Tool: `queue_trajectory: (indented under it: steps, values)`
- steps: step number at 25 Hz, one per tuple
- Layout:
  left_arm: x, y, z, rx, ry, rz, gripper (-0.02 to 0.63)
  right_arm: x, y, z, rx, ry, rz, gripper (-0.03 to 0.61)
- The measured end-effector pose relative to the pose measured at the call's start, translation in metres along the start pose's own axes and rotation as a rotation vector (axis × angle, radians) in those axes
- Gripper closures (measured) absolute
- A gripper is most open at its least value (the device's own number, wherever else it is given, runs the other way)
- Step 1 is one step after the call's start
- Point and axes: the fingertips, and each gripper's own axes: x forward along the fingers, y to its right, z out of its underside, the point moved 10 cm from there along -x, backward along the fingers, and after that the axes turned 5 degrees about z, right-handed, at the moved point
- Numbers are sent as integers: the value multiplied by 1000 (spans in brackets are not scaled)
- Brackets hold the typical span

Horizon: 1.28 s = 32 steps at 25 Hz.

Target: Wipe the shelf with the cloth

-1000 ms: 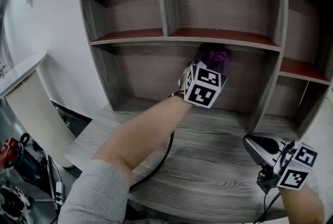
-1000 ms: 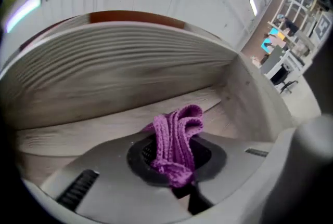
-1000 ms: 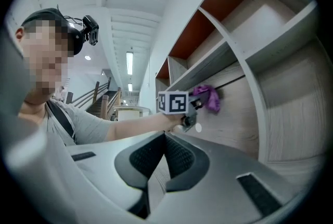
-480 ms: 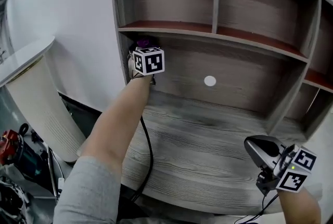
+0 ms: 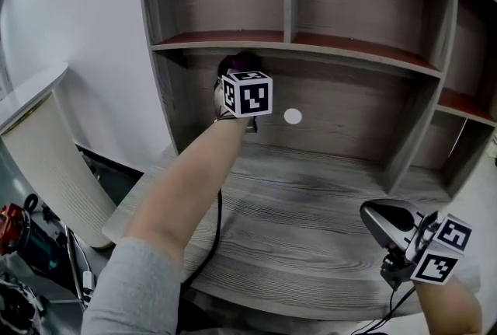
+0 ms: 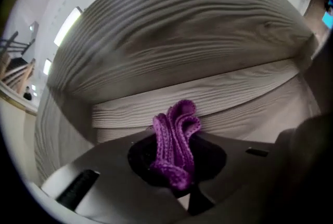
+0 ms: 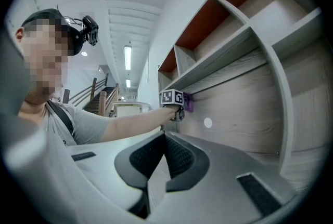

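Note:
A purple cloth [image 5: 237, 61] is bunched in my left gripper [image 5: 233, 71], which is shut on it. The cloth presses against the grey wooden back panel [image 5: 349, 112] just under the shelf board [image 5: 326, 47], near the left side wall. In the left gripper view the cloth [image 6: 176, 137] stands up between the jaws of the left gripper [image 6: 178, 168], touching the wood. My right gripper [image 5: 386, 218] hangs low at the right over the desk top [image 5: 311, 201], jaws together with nothing in them. The right gripper view shows the right gripper [image 7: 162, 166] and the far cloth [image 7: 188, 104].
The shelf unit has upper compartments with red-brown floors [image 5: 225, 36] and a vertical divider [image 5: 408, 131] at the right. A white dot [image 5: 292, 116] marks the back panel. A black cable [image 5: 217, 225] trails from my left arm. A white cabinet [image 5: 46, 155] stands at the left.
The left gripper carried the cloth leftwards along the back panel from the middle to the left corner, then back a little to the right. The right gripper stayed put.

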Motion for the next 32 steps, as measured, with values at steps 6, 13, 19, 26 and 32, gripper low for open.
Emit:
queue_trajectory:
  steps: [6, 13, 19, 26, 32]
  values:
    - [-13, 191, -29, 110, 110, 249, 548, -34, 28, 0, -4, 23, -23, 557]
    - [-29, 317, -57, 190, 184, 541, 545, -60, 52, -1, -34, 32, 1, 557]
    - [-29, 335, -54, 203, 189, 728, 545, -61, 60, 1, -23, 33, 111, 557]
    - [-27, 108, 17, 152, 16, 417, 546, -45, 41, -6, -31, -1, 247, 557]
    - [-31, -89, 76, 116, -118, 15, 548, -18, 9, -10, -43, -9, 301, 557]
